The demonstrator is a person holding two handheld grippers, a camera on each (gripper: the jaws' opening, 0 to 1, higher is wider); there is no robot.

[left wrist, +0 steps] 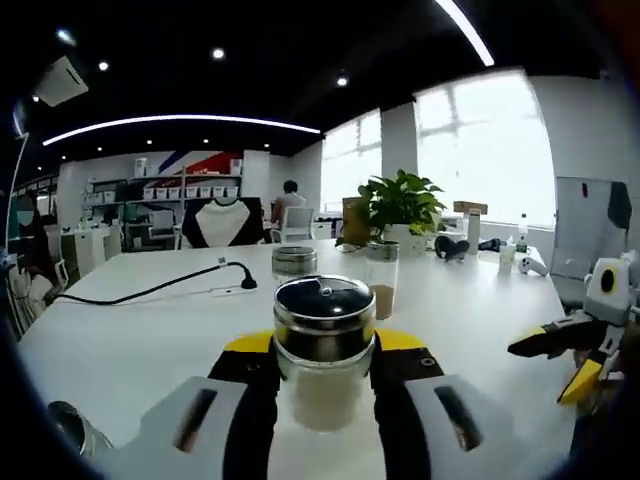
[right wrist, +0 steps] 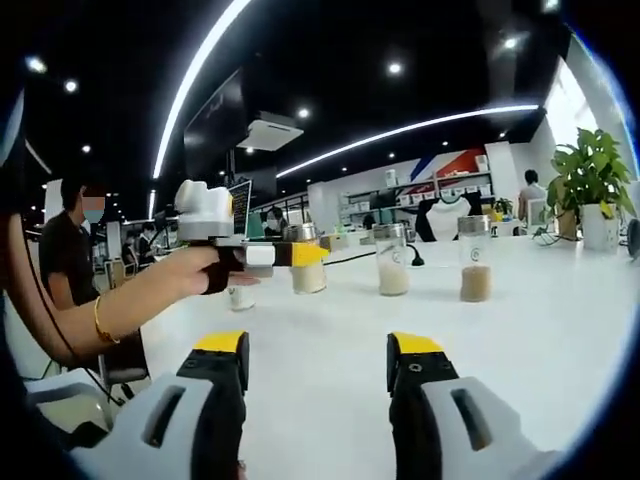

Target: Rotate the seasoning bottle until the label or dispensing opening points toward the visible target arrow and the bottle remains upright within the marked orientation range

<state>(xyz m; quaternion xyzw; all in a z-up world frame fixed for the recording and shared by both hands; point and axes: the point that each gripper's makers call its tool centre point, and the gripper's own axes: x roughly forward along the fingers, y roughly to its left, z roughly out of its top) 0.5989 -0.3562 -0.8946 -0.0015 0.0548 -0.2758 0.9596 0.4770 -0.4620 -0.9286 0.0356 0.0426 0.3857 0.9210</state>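
Note:
A glass seasoning bottle (left wrist: 325,345) with a shiny metal lid and pale powder inside stands upright on the white table (left wrist: 150,340). My left gripper (left wrist: 325,350) is shut on it, one yellow-tipped jaw on each side of the glass. In the right gripper view the same bottle (right wrist: 309,275) shows at the left in the left gripper (right wrist: 300,255), with a person's hand (right wrist: 175,282) behind it. My right gripper (right wrist: 318,350) is open above bare table, nothing between its jaws. It also shows at the right edge of the left gripper view (left wrist: 560,358).
Two more bottles (left wrist: 381,278) (left wrist: 294,262) stand further back on the table, beside a potted plant (left wrist: 400,205). A black cable (left wrist: 160,288) runs across the left part. Another small jar (right wrist: 240,296) sits under the hand. A person (right wrist: 65,255) sits at the far left.

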